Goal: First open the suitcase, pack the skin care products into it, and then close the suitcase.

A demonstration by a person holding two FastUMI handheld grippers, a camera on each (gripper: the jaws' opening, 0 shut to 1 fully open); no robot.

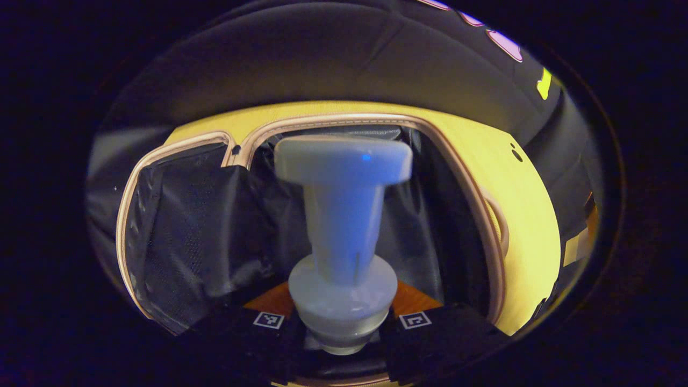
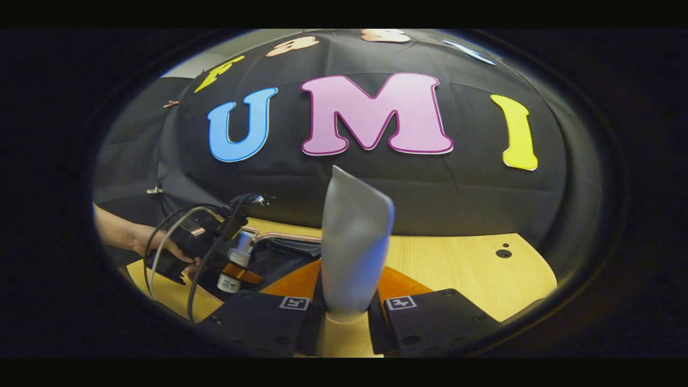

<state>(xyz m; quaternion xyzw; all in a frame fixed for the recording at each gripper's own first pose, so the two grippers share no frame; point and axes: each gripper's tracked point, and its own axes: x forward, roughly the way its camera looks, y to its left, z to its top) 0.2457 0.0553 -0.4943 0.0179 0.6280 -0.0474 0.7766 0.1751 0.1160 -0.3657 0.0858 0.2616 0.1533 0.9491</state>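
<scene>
Left gripper (image 1: 341, 328) up close, clamped on a pale bottle (image 1: 342, 226) at its base end, wide cap pointing away, hanging right over the open suitcase (image 1: 473, 177). Dark lining and a mesh pocket (image 1: 183, 236) underneath, nothing else visible in there yet. Beyond that, the pale wood table (image 1: 532, 226).

Right gripper (image 2: 346, 317) pinching a pale tube (image 2: 352, 242) at its bottom, flat crimped end sticking straight up, over bare table well off to the side of the case. Further out in that same view: the other gripper with a hand (image 2: 177, 250) on it, a loop of cables (image 2: 177, 236), the bottle in its grip above the case.

What could go sideways:
- Bottle held only near one end, so probably top-heavy; could swing or slip if let go from this height, then bounce off the lining or roll against the rim.
- Tube looks soft, so a hard squeeze might buckle it or let it slide out.
- Anything left lying across the zipper edge would likely jam the lid at closing time.
- Cables could snag the case rim.

Count: 2 grippers, 2 products (1 bottle, 1 tube), 1 suitcase, 1 hand visible.
</scene>
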